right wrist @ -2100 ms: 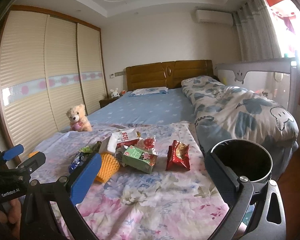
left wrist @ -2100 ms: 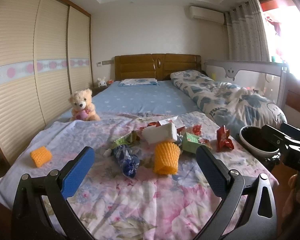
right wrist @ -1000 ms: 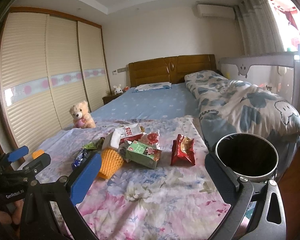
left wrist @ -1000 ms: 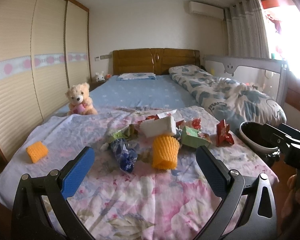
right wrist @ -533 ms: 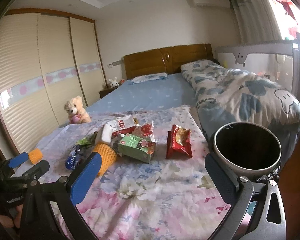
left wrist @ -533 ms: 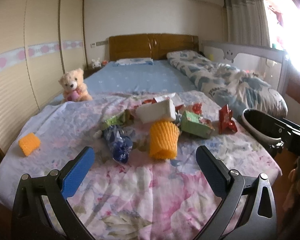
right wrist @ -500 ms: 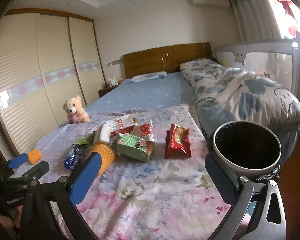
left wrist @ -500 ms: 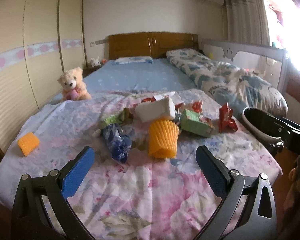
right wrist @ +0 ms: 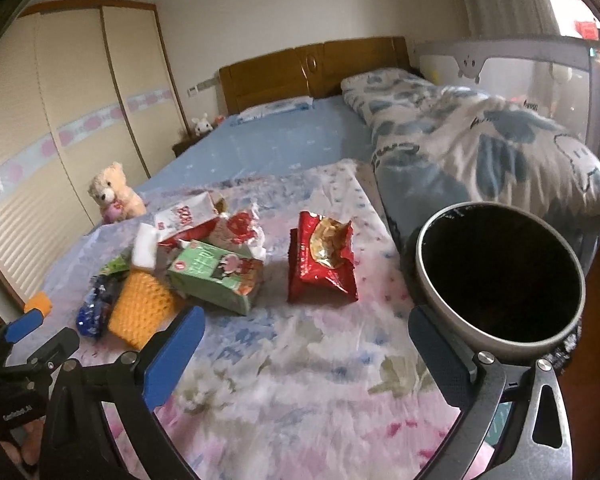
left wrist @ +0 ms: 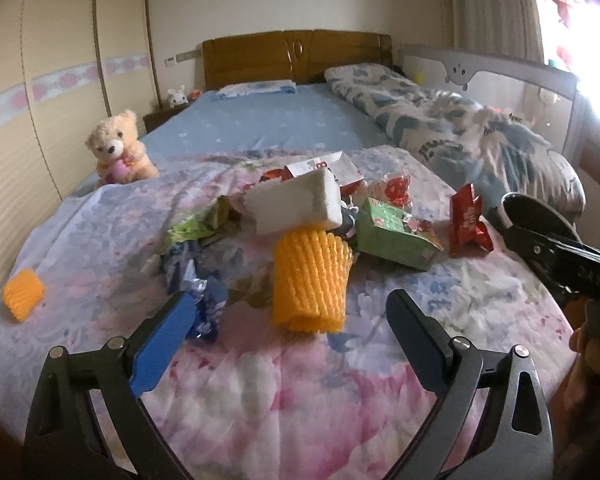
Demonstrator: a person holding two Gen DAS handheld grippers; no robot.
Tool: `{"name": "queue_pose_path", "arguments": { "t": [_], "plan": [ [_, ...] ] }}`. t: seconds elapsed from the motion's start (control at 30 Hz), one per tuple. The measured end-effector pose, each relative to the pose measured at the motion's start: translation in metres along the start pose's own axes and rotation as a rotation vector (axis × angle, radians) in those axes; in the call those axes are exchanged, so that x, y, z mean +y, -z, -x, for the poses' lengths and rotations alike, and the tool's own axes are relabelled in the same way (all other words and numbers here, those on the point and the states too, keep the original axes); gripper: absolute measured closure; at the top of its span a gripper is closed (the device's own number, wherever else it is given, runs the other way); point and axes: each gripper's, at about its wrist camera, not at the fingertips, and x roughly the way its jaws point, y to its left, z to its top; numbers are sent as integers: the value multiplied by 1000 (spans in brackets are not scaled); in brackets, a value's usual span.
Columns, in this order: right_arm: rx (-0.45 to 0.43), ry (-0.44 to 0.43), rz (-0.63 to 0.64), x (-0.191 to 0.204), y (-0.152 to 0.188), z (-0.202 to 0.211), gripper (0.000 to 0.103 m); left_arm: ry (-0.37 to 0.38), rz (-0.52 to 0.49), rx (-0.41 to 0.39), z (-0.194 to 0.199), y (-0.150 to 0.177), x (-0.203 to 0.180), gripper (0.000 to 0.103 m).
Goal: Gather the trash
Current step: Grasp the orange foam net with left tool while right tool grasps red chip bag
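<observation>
Left gripper (left wrist: 288,322) jaws apart, just closing slightly, nothing between; orange foam sleeve (left wrist: 309,278) lies ahead, long axis 12–6 o'clock. Right gripper (right wrist: 305,340) apart, empty.

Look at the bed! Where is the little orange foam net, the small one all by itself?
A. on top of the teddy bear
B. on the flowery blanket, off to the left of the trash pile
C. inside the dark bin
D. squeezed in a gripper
B: the little orange foam net lies alone on the flowery blanket, left of the trash pile, touching nothing else.
</observation>
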Motion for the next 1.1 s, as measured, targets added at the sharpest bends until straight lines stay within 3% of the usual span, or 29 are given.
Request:
{"name": "queue_pose_path", "arguments": {
  "t": [0.3,0.4,0.47,0.5,0.57,0.63,0.83,1.1],
  "plan": [
    [98,-1,-44,-19,-15,-49,11,-20,-20,85,-43,-5,-7,18],
    [119,-5,-48,-22,-18,-61,13,-12,-25,112,-51,-3,-7,28],
    [137,-15,-55,-23,-19,-69,17,4,-27,127,-54,-1,-9,44],
    [144,-19,-58,-23,-20,-72,21,20,-28,138,-57,0,-9,57],
    [160,-35,-63,-22,-20,-78,30,35,-30,145,-57,1,-10,66],
    [176,-48,-65,-21,-20,-82,54,42,-42,130,-54,2,-12,76],
    [155,-71,-52,-17,-17,-72,66,94,-56,94,-37,3,-15,81],
    [138,-82,-93,-26,-11,-49,68,181,-88,55,-10,2,-34,81]
  ]
}}
